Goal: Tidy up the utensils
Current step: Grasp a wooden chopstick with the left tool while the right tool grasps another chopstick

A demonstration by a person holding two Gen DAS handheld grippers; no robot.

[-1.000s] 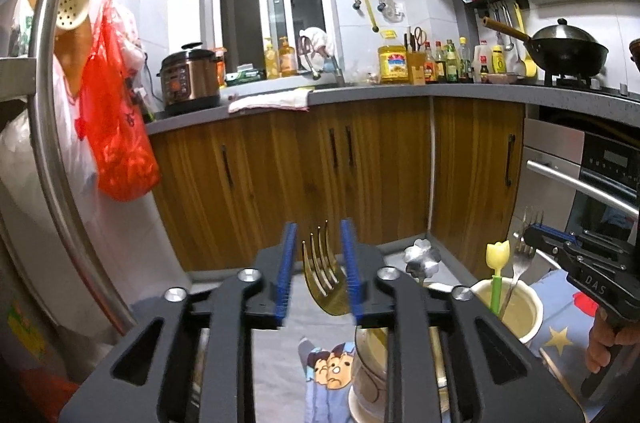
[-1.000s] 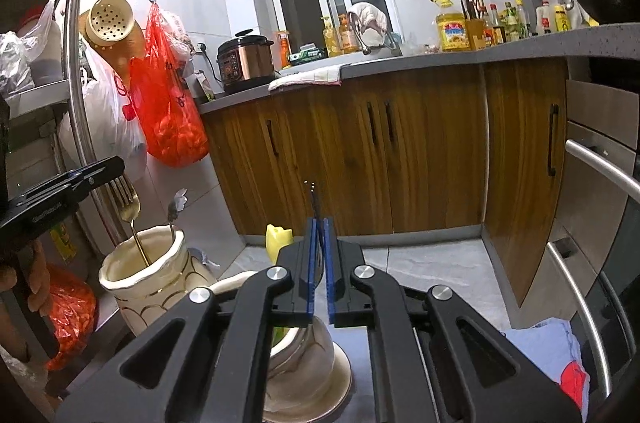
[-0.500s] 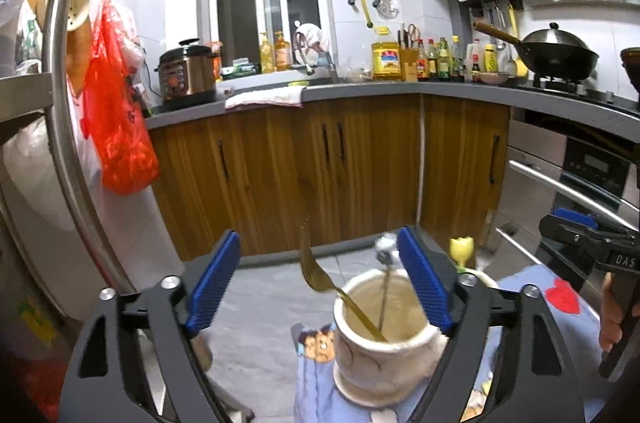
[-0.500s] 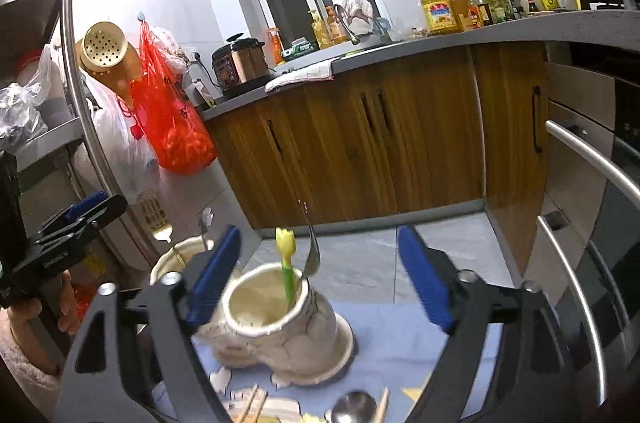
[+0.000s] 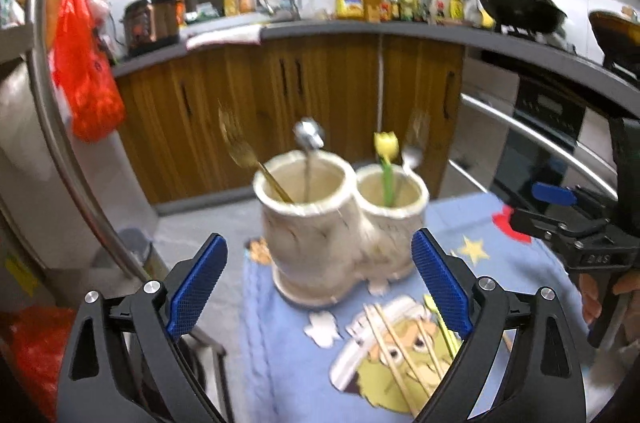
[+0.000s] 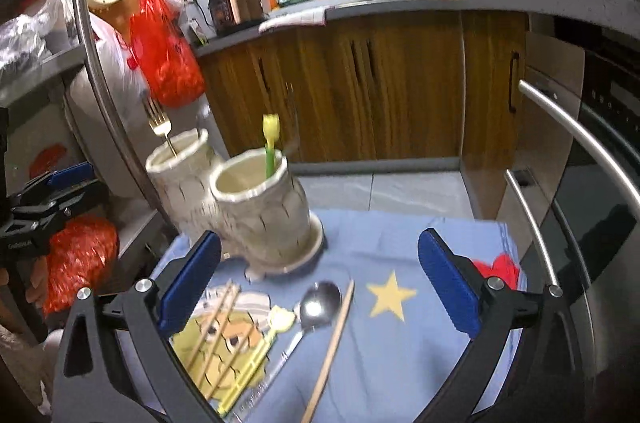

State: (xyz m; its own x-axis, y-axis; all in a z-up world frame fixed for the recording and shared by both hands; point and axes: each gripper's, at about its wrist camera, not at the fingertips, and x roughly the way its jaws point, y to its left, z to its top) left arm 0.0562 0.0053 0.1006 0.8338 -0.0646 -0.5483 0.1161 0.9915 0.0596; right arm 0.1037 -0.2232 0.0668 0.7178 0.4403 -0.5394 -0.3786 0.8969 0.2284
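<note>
A cream double utensil holder (image 5: 320,235) stands on the blue cartoon cloth (image 5: 516,263). A gold fork (image 5: 240,151) and a silver utensil (image 5: 308,139) lean in its left cup. A yellow tulip-topped utensil (image 5: 386,147) and a silver fork (image 5: 414,151) stand in its right cup. My left gripper (image 5: 318,243) is drawn back from the holder, its jaws opening with nothing gripped. My right gripper (image 6: 320,239) is likewise opening and empty. Loose chopsticks (image 6: 216,327), a silver spoon (image 6: 318,303), a single chopstick (image 6: 332,343) and a yellow-green utensil (image 6: 256,355) lie on the cloth in front of it.
An oven with steel handles (image 6: 560,127) is close on the right. A steel rack pole (image 5: 60,143) and red bags (image 6: 80,255) stand on the left. Wooden cabinets (image 6: 380,83) are behind. A hand holds the other gripper (image 5: 580,235) at the right edge.
Both grippers let go of their forks, which now stand in the holder's cups. Both opened wide, pulled back and tipped downward, bringing the cloth and loose utensils into view.
</note>
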